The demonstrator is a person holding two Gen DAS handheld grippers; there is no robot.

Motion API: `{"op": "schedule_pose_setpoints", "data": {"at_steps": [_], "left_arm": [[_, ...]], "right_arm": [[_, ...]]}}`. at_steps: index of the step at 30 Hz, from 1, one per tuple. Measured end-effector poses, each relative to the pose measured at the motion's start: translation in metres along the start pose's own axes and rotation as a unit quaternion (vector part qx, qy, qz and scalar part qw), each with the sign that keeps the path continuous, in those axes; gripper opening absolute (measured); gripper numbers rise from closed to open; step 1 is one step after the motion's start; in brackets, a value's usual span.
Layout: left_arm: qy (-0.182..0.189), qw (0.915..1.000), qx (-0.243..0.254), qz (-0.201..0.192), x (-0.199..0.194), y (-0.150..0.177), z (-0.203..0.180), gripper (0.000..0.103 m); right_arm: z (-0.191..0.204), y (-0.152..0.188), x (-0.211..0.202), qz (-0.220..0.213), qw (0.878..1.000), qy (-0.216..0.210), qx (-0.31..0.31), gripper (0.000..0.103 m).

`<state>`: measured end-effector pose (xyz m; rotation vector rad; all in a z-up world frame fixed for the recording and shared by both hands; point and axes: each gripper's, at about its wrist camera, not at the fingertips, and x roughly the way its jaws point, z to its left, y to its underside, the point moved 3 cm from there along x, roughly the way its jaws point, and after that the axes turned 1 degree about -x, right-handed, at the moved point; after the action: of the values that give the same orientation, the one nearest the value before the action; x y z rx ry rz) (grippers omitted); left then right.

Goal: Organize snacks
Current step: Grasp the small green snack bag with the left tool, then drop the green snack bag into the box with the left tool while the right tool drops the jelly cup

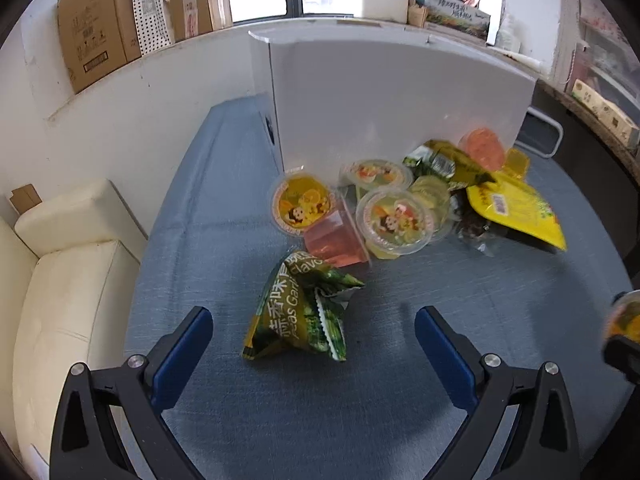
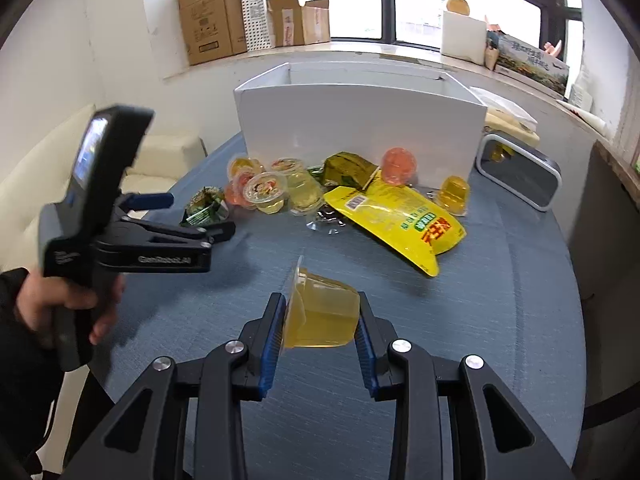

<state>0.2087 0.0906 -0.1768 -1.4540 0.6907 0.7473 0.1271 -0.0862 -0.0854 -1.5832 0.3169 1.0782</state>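
Observation:
My left gripper [image 1: 314,316] is open, its jaws on either side of a green pea snack packet [image 1: 300,308] on the blue table; it also shows in the right wrist view [image 2: 188,216]. My right gripper [image 2: 320,316] is shut on a yellow jelly cup [image 2: 322,312], held on its side above the table. Several jelly cups [image 1: 390,218] and a yellow snack bag [image 2: 400,220] lie in a heap before the open white box [image 2: 360,128]. A pink jelly cup [image 2: 398,165] leans against the box's front wall.
A grey-framed tray [image 2: 520,176] stands right of the box. A cream sofa [image 1: 60,280] is left of the table. Cardboard boxes [image 2: 212,16] sit on the window ledge behind. The table's near edge [image 2: 576,320] curves round on the right.

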Motion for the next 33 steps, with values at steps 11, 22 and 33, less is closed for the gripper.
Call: {"op": "schedule_pose_setpoints", "data": {"at_steps": [11,22,33], "left_arm": [[0.017,0.9996,-0.022,-0.002,-0.012,-0.001,0.007,0.048],[0.047,0.9966,-0.012,-0.066,-0.080,-0.024,-0.020,0.045],[0.056,0.9903,0.018,-0.126,-0.114,-0.107,-0.049,0.045]], "right_arm": [[-0.008,-0.001,-0.003,-0.007,1.000,-0.001,0.013,0.036],[-0.017,-0.009,-0.009,-0.019,1.000,0.000,0.025,0.036],[-0.066,-0.079,-0.024,-0.070,0.996,0.008,0.047,0.036]]}}
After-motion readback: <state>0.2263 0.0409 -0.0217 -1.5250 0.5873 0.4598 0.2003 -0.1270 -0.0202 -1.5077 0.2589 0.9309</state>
